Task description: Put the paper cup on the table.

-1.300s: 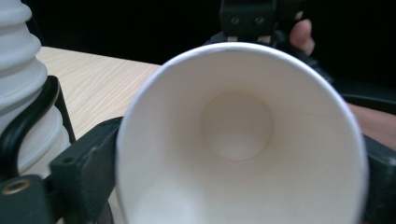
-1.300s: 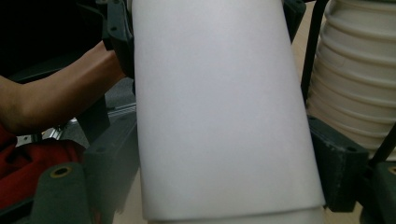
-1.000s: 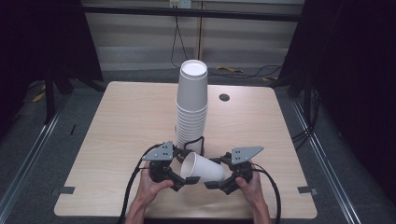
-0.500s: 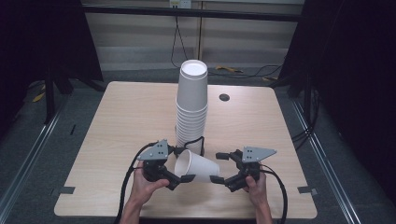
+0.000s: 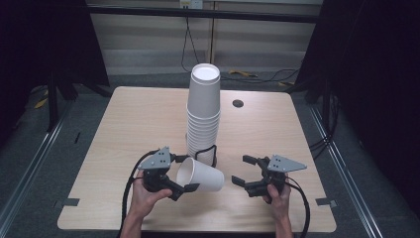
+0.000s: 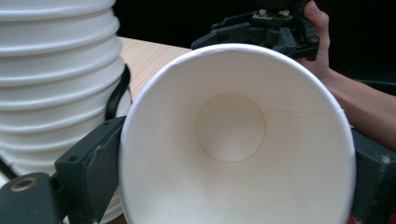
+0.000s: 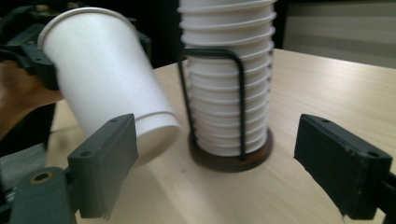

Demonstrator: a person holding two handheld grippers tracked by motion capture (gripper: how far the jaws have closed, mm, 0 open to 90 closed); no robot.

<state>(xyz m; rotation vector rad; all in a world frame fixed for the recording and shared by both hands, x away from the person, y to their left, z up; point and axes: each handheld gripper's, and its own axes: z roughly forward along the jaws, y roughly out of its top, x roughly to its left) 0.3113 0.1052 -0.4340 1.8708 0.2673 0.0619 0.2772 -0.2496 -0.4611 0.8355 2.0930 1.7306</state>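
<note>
counter (image 5: 124, 124): pale wood, bare around the work.
cup stack (image 5: 203, 114): tall, upright in a wire holder at centre.
loose cup (image 5: 200, 176): tipped sideways just before the stack, mouth toward left gripper (image 5: 171, 186), rim grasped by its jaws.
right gripper (image 5: 245, 173): jaws released, apart from cup.
advice: keep rim grip light, avoid crushing.

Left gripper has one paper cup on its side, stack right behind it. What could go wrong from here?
1. The left gripper squeezes the paper cup at its rim; the thin wall may dent or slip free.
2. The tall cup stack stands close behind in its wire holder; a swing of the cup could knock it.
3. The right gripper is open and apart from the cup, so nothing backs up the grip.
</note>
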